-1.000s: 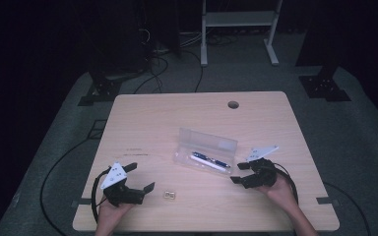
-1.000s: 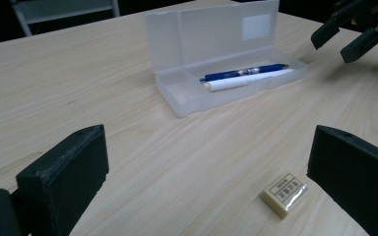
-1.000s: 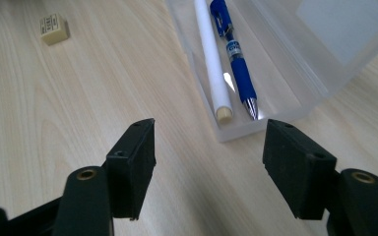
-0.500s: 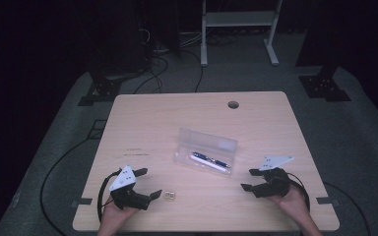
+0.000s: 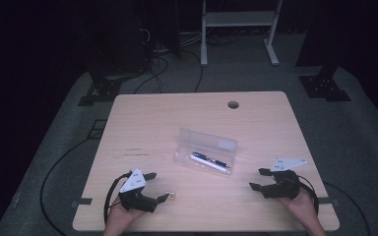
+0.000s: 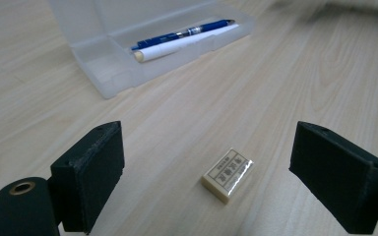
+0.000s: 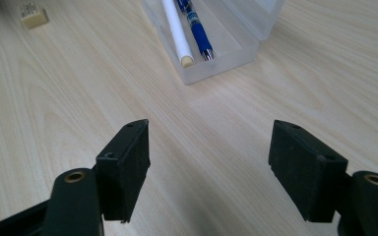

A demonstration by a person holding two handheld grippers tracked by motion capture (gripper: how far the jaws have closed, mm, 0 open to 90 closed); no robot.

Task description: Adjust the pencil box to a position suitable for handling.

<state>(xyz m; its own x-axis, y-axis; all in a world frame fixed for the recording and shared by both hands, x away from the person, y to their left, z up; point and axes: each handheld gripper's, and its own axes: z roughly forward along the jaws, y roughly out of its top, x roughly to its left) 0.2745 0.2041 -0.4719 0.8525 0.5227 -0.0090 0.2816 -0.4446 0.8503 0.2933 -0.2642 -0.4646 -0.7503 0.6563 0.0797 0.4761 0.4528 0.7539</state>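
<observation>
Dark grey floor and black stands ring a pale wooden tabletop (image 5: 152,123) in the high view, with a white frame standing beyond its far edge. Near the middle of the tabletop lies a clear plastic pencil case (image 5: 206,150), its lid raised, and it serves as the landmark. Inside it rest a blue pen (image 5: 208,158) and a white pen (image 5: 207,164), side by side. Nearer the person than the case and to its left, a small eraser (image 5: 170,196) lies flat on the wood, well apart from the case. The left tool (image 5: 153,187) sits just left of the eraser, its jaws having just been closing, with nothing pressed between them. To the right of the case and closer to the person, the right tool (image 5: 259,179) hovers near the tabletop's edge, its jaws having just been opening, empty.

From the left gripper view, the left tool (image 6: 206,172) has its two black jaws set wide apart. The eraser (image 6: 227,174) lies on the wood between them, clear of both, a printed label on its top. Beyond it stands the pencil case (image 6: 103,69), with the blue pen (image 6: 182,34) and white pen (image 6: 187,42) lying in its tray.

From the right gripper view, the right tool (image 7: 209,162) also stands wide, holding nothing, bare wood between its jaws. Ahead is the end of the pencil case (image 7: 226,61), both pens pointing toward the camera: white pen (image 7: 174,29), blue pen (image 7: 197,32). Left of the case, far off, sits the eraser (image 7: 31,14).
</observation>
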